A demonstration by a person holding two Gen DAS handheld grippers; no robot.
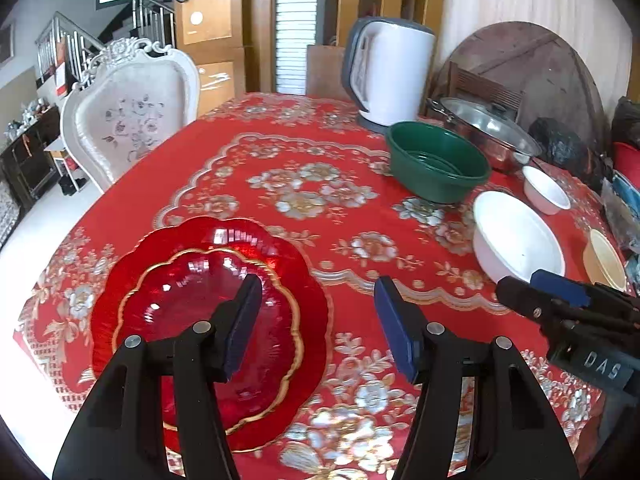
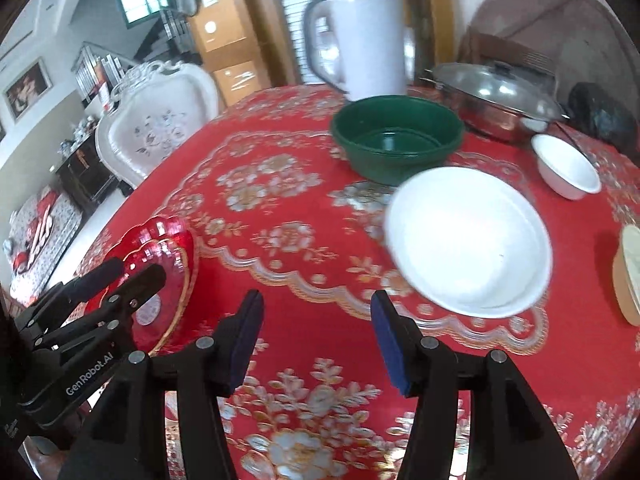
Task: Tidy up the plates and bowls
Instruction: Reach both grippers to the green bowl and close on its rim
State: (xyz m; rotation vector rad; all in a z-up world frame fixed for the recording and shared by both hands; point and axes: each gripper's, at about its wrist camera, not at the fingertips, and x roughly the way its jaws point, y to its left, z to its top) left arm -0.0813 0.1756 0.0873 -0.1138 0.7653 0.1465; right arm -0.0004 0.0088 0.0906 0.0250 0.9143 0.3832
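A small red glass plate with a gold rim [image 1: 192, 304] lies stacked on a larger red plate [image 1: 308, 280] at the table's near left; the stack also shows in the right wrist view [image 2: 168, 248]. My left gripper [image 1: 318, 292] is open and empty, just above and right of the stack. A large white bowl [image 2: 468, 240] sits ahead of my right gripper [image 2: 316, 304], which is open and empty. A green bowl [image 2: 396, 140], a small white bowl [image 2: 568, 168] and a cream bowl [image 2: 630, 276] stand farther right.
A white kettle [image 1: 392, 72] and a lidded steel pot [image 1: 488, 132] stand at the back of the red floral tablecloth [image 1: 288, 184]. A white ornate chair [image 1: 132, 112] is at the table's left edge. Dark items crowd the far right.
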